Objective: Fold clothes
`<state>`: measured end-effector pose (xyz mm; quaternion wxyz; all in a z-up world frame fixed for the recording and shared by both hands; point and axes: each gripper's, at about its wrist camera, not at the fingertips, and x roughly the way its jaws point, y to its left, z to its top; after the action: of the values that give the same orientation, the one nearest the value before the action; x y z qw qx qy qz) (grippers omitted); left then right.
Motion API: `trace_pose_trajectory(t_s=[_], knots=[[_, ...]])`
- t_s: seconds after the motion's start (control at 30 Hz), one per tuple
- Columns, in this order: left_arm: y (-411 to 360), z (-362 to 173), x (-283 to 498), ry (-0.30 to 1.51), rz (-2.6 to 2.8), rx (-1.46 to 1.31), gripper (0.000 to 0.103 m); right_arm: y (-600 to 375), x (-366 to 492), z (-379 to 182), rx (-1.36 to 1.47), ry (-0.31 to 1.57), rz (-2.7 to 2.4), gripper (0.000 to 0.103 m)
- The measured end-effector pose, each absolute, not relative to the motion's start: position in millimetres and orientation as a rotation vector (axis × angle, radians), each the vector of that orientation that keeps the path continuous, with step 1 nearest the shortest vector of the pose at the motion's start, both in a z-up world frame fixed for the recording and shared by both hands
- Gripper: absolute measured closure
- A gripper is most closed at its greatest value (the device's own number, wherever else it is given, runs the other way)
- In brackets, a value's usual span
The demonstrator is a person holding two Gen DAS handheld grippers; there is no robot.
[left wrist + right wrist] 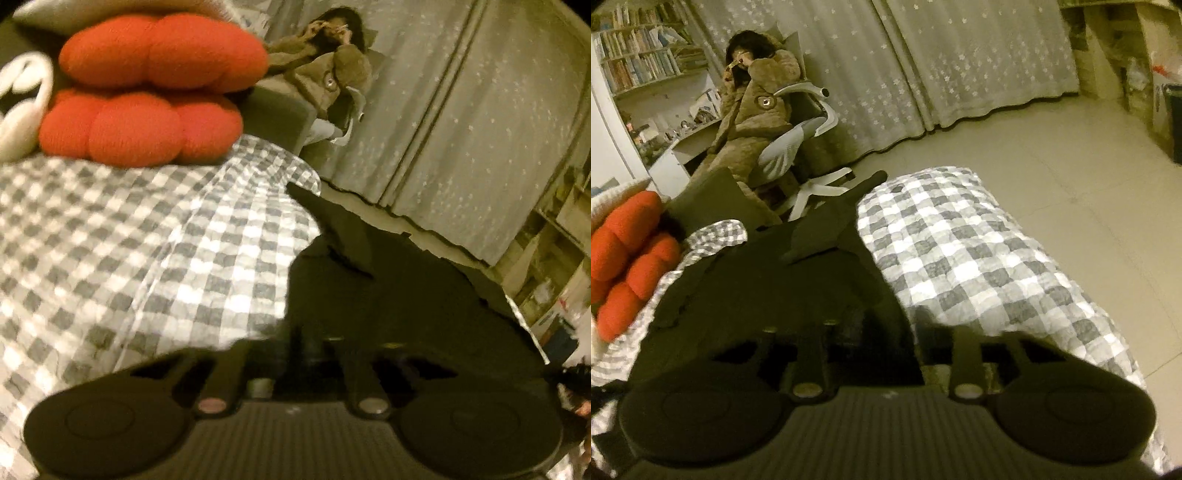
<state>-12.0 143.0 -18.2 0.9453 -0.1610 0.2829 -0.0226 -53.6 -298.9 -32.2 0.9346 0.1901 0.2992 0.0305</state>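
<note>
Fig. Both wrist views, 1 moment, motion-blurred.

Task thing: a dark, near-black cloth garment lies draped on the grey-and-white checked quilted bedcover, near the bed's edge; a pointed corner of it juts up toward the curtains. In the right view the same garment spreads in rumpled layers w/ a flap standing up.

Left tongs: fingers sunk in dark cloth & blur; can't tell how wide they stand or whether they grip it. Right tongs: same, fingers lost against the dark fabric; hold can't be told.

Progress (judgement): garment looks partly gathered, not a flat neat packet; edges are uneven, so at least some squaring & smoothing seems left. How many folds it holds can't be read.

Surface: a bed, soft & quilted, so cloth will likely drag on it rather than slide. 2 stacked orange knitted lobed cushions sit at the far side, beside a white-and-black plush item.

Room: pale star-print curtains, tiled floor, bookshelves; a person in a brown padded coat sits on a white office chair, well apart from the garment.
</note>
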Motion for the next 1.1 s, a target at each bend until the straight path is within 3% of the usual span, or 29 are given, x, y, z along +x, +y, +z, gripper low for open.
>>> trace_pose_trajectory(t_s=[0.37, 0.73, 0.83, 1.03, 1.1], knots=[[122.2, 10.0, -35.4, 0.351, -0.028, -0.192, 0.099, -294.1, -75.0, -16.4, 0.283, 0.443, 0.022, 0.100], [127.2, 1.3, -15.2, 0.411, 0.006, -0.220, 0.099, -316.8, -61.8, -22.2, 0.420, 0.479, -0.018, 0.100], [125.9, -4.6, -9.5, 0.462, 0.015, -0.208, 0.099, -311.8, -56.4, -24.1, 0.423, 0.514, 0.011, 0.088], [127.6, -11.6, -6.5, 0.501, 0.019, -0.215, 0.098, -298.2, -45.6, -26.2, 0.371, 0.552, 0.046, 0.085], [127.8, -13.2, -5.8, 0.509, 0.019, -0.216, 0.098, -295.7, -43.1, -29.1, 0.366, 0.567, 0.058, 0.072]])
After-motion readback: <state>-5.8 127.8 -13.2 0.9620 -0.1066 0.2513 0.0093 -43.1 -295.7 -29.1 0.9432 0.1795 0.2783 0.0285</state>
